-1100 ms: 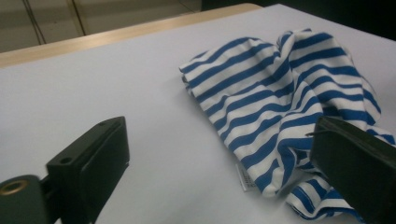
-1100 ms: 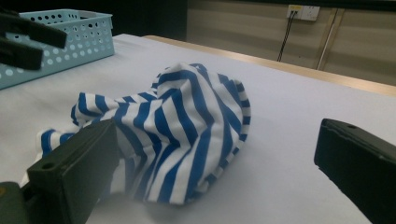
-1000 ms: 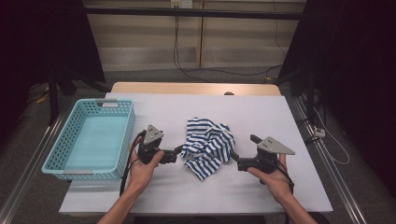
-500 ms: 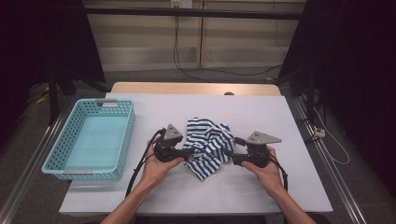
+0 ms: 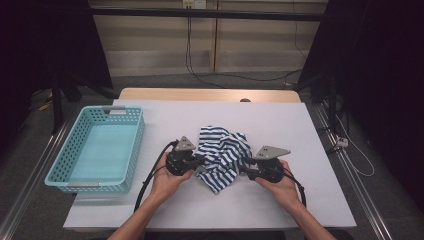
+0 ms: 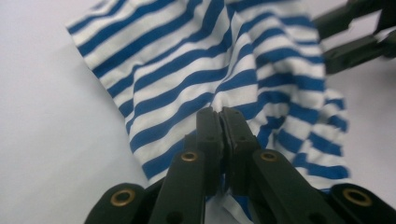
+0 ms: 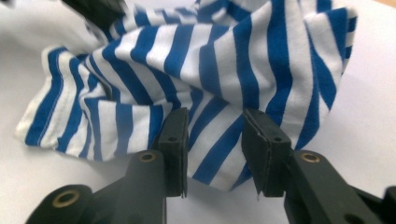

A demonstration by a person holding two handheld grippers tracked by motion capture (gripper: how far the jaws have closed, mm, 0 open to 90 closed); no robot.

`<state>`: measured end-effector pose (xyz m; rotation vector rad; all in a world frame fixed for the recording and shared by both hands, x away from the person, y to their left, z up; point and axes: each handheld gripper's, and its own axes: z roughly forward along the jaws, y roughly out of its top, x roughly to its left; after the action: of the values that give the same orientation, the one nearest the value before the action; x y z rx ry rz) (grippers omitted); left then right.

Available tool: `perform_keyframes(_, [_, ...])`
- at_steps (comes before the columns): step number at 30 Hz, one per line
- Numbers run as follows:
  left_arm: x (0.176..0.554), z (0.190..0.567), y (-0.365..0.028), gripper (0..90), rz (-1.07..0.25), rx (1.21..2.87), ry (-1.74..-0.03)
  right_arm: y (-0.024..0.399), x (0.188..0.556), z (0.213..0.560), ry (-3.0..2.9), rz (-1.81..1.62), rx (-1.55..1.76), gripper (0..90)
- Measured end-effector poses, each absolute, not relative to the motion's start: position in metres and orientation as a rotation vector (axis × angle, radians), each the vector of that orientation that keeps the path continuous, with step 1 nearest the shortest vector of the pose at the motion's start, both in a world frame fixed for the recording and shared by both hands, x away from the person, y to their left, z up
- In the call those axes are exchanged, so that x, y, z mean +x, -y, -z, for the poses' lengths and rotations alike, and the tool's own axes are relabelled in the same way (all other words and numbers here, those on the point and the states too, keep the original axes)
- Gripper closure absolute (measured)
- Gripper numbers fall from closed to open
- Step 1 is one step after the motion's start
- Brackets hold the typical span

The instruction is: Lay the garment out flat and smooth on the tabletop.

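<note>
Pinching striped cloth [image 6: 196, 70]: left hand-held gripper [image 6: 219, 116]; right hand-held gripper [image 7: 215, 135] closing.

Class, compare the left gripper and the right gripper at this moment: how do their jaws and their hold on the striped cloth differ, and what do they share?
The left gripper has its jaws pressed together, pinching a fold of the striped cloth. The right gripper has a gap between its jaws, with cloth lying in that gap; its jaws have just been closing. The left gripper sits at the cloth's left side, the right gripper at its right. Both are black, hand-held and low over the white table.
</note>
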<state>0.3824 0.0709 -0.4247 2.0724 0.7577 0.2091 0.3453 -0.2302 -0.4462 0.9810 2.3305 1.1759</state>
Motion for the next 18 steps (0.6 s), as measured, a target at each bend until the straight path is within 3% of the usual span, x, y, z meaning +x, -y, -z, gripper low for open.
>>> perform_keyframes(10, [0.359, 0.417, -0.115, 86.6, -0.213, 2.029, -0.819, 0.227, 0.347, 0.452, -2.385, -1.115, 0.975, 68.3])
perform_keyframes(18, [0.358, 0.438, -0.112, 85.8, -0.151, 2.154, -0.817, 0.226, 0.342, 0.451, -2.391, -1.150, 0.934, 88.9])
